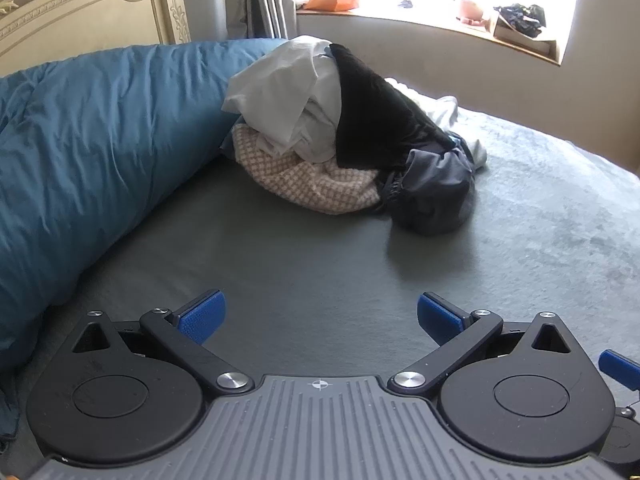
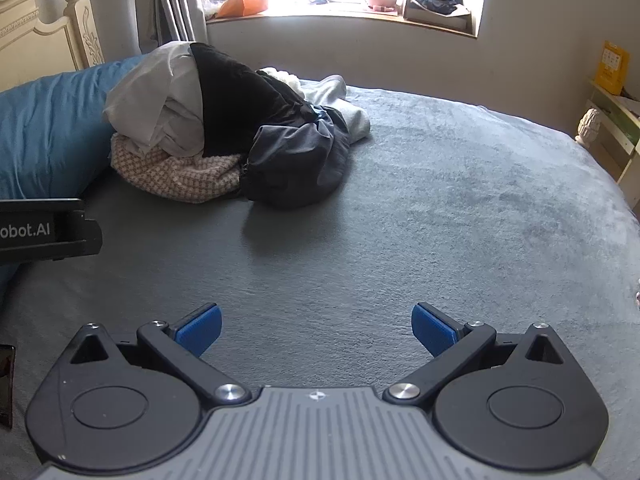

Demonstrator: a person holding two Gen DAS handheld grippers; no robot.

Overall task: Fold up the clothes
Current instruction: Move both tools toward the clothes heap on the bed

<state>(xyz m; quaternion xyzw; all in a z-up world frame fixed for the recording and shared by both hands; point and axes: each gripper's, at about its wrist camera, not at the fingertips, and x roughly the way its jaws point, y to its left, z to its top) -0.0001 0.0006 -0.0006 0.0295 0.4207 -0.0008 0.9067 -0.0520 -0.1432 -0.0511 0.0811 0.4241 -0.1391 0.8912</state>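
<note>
A heap of unfolded clothes lies on the grey bed (image 1: 280, 264) ahead of both grippers: a white garment (image 1: 288, 92) and a black one (image 1: 376, 116) on top, a beige checked piece (image 1: 316, 184) underneath, a dark grey-blue garment (image 1: 432, 188) at the right. The right wrist view shows the same heap, with the black garment (image 2: 240, 96) over the dark grey-blue one (image 2: 292, 160). My left gripper (image 1: 320, 316) is open over bare blanket, well short of the heap. My right gripper (image 2: 316, 328) is open too, with nothing between its blue pads (image 2: 200, 328).
A rolled blue duvet (image 1: 88, 152) runs along the left of the bed below a cream headboard (image 1: 80, 4). A cluttered window sill (image 1: 440, 20) lies behind. The left gripper's body (image 2: 44, 228) pokes in at the left of the right wrist view. Shelving (image 2: 616, 120) stands beyond the bed's right edge.
</note>
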